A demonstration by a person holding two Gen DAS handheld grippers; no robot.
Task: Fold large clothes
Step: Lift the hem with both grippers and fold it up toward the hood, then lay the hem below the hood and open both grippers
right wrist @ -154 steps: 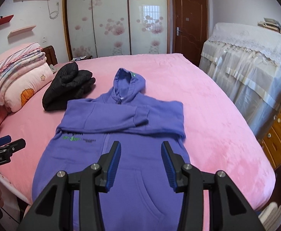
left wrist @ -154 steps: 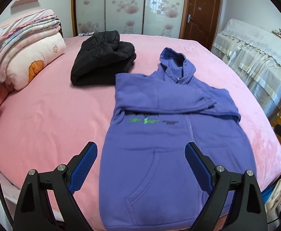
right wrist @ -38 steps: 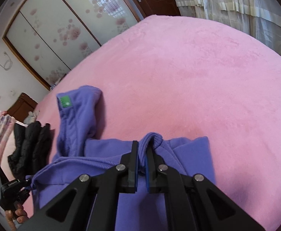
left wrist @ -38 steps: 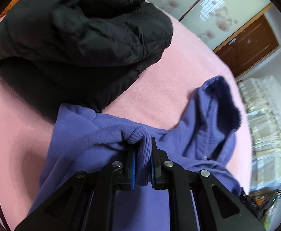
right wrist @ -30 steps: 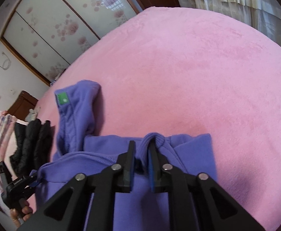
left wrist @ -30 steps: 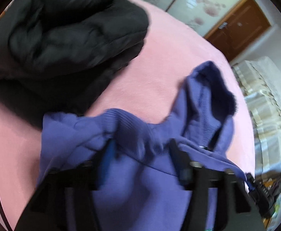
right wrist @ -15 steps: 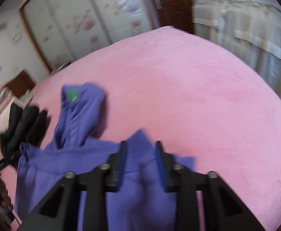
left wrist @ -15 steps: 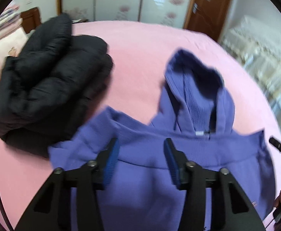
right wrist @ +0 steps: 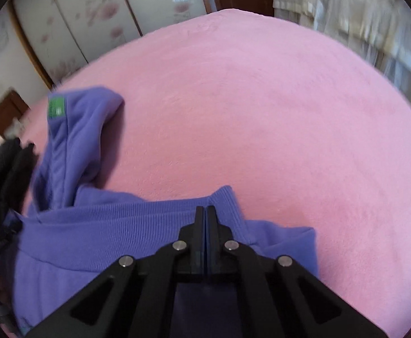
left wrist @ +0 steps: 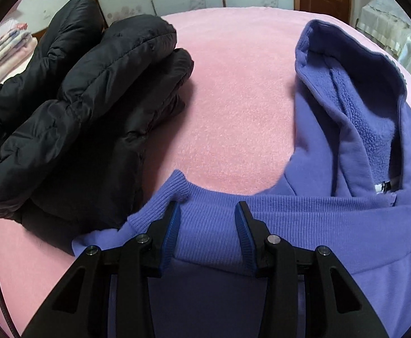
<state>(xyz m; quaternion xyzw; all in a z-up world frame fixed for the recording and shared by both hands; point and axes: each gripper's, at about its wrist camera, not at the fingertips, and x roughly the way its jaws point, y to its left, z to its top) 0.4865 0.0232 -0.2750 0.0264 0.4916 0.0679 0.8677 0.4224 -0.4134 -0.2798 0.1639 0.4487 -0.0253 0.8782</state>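
I am looking at the purple hoodie (left wrist: 304, 242) lying folded on the pink fleece bedspread (left wrist: 233, 90), its ribbed hem band doubled up against the fuzzy-lined hood (left wrist: 374, 118). My left gripper (left wrist: 207, 219) is standing parted over the ribbing, pads clear. My right gripper (right wrist: 205, 217) is clenched empty beside a quilted black puffer jacket (left wrist: 73, 107).

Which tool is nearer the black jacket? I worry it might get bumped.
Left. The left tool hovers over the purple hoodie's ribbed hem beside the black jacket; the right tool is at the hem's far corner.
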